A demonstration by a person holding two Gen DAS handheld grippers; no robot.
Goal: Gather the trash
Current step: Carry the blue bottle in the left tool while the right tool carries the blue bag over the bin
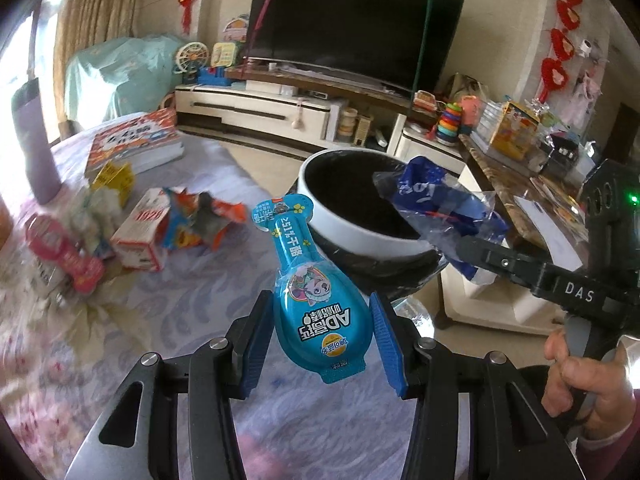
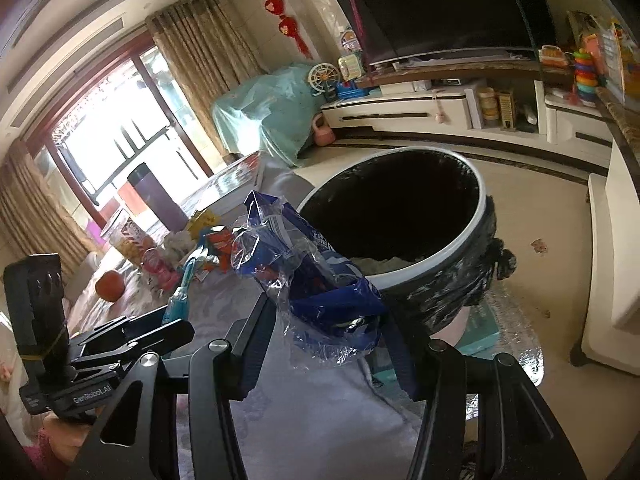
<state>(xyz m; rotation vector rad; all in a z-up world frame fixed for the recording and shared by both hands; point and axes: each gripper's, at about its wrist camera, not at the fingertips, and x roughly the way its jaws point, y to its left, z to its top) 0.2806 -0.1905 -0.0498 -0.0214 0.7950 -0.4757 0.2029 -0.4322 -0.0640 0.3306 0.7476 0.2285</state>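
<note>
Behind the surface with its pale patterned cloth stands a television and a low cabinet, and just past the surface's edge sits the bin, lined in black. From the left wrist view, the left gripper has its jaws clamped on a teal packet, which stands up between them with its neck pointing ahead toward the bin's near rim; it is not yet over the opening. Ahead and left of the jaws, more trash lies on the cloth: a small carton, crumpled orange wrappers, a pink packet and a yellow scrap. From the right wrist view, the right gripper has its jaws clamped on a blue wrapper, its top leaning ahead to the bin's near rim, the dark mouth just beyond. Judging by this, two pieces are in transit and unreleased, while several more wait on the surface, so the job looks well short of done.
</note>
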